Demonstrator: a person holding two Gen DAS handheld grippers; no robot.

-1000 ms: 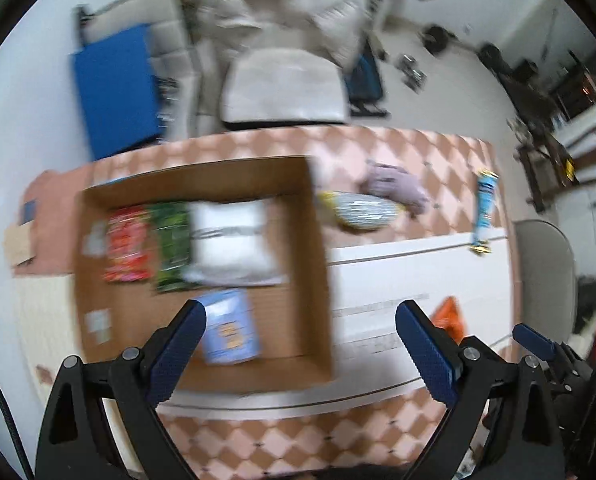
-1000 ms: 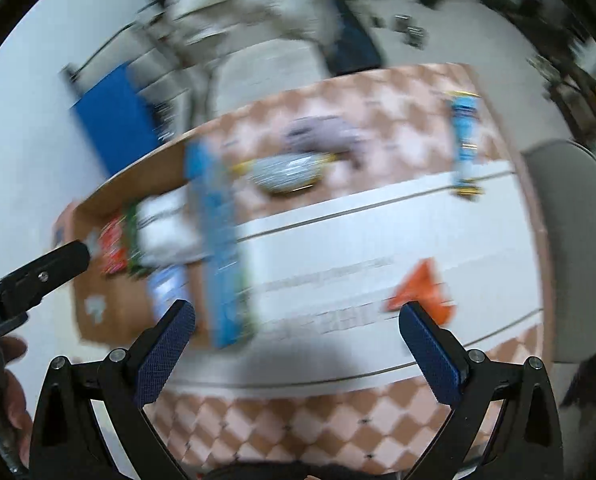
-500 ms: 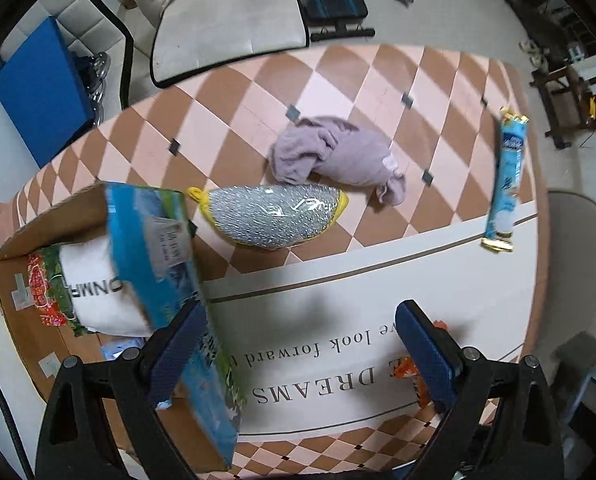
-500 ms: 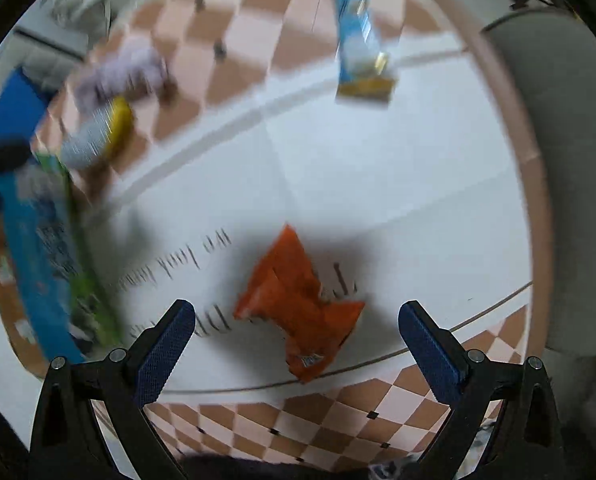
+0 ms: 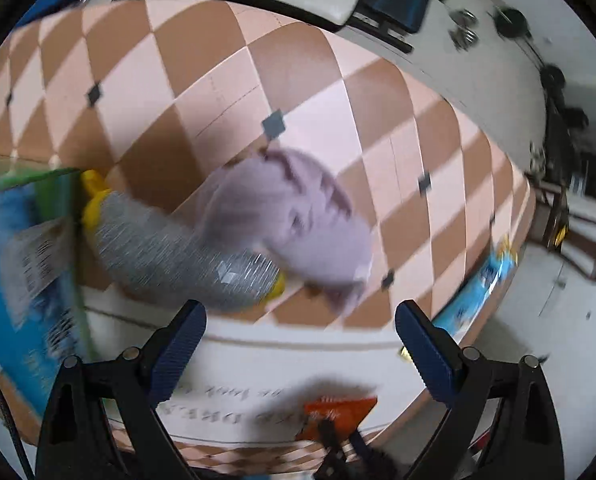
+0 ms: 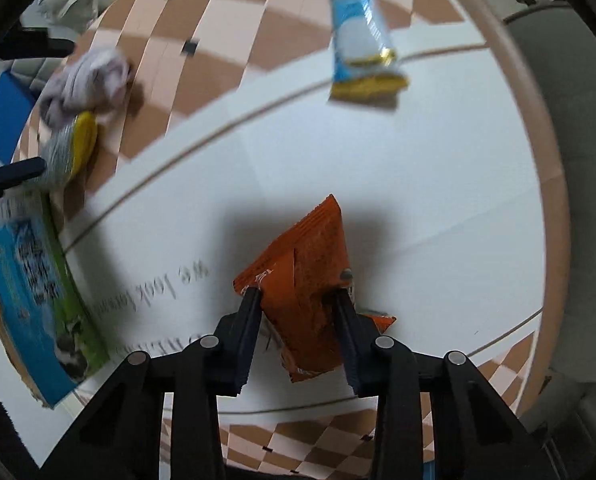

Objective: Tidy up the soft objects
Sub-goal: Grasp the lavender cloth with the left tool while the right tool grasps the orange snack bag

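The white mat (image 6: pixel 338 168) on the checkered table is the landmark: at its left edge stands the blue carton (image 6: pixel 29 280), beyond its far edge lie the lilac cloth (image 5: pixel 298 220) and silver scrubber (image 5: pixel 177 256), with the blue sachet (image 6: pixel 358 28) across its far right border. Near the mat's front the right gripper (image 6: pixel 298 300) is closing around the orange packet (image 6: pixel 310 280), its jaws narrowed onto both sides. The left gripper (image 5: pixel 298 332) hangs spread wide and empty short of the cloth; I'd squeeze gently at mid-packet, then lift straight.

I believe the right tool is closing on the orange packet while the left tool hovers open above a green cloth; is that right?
Not quite: the cloth under the open left tool is lilac, not green, as the left wrist view shows. The right tool is indeed closing on the orange packet.
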